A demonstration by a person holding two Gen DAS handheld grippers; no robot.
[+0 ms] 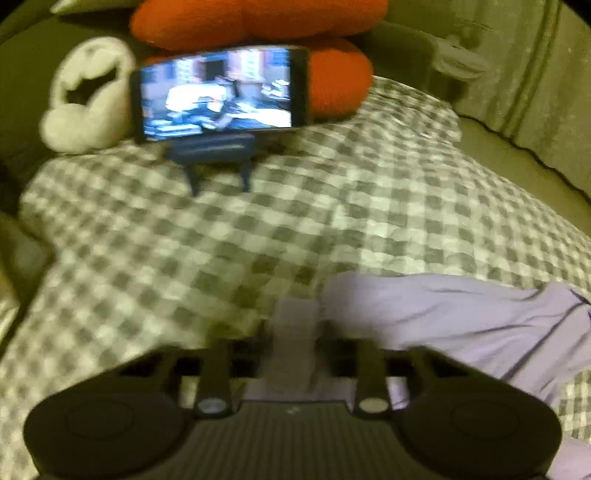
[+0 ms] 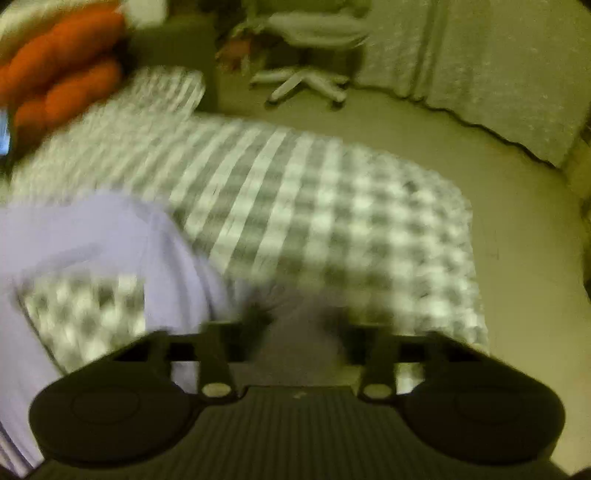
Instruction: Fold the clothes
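- looks like a bedroom at home
- bed (image 1: 332, 206) with checkered cover
- orange cushions (image 1: 258, 22)
- curtain (image 2: 480, 66), desk chair (image 2: 306, 77)

Garment (image 1: 461, 317) lies on the bedcover (image 1: 184, 240), at its near right. Phone (image 1: 218, 92) on stand (image 1: 218, 155) stands farther back, cushions (image 1: 332, 74) behind it.

The lilac garment (image 1: 461, 325) lies rumpled on the checked cover, spreading right of the left gripper's fingers (image 1: 295, 332), a dark seam line near its far end. In the right wrist view it sits left of the fingers, blurred.
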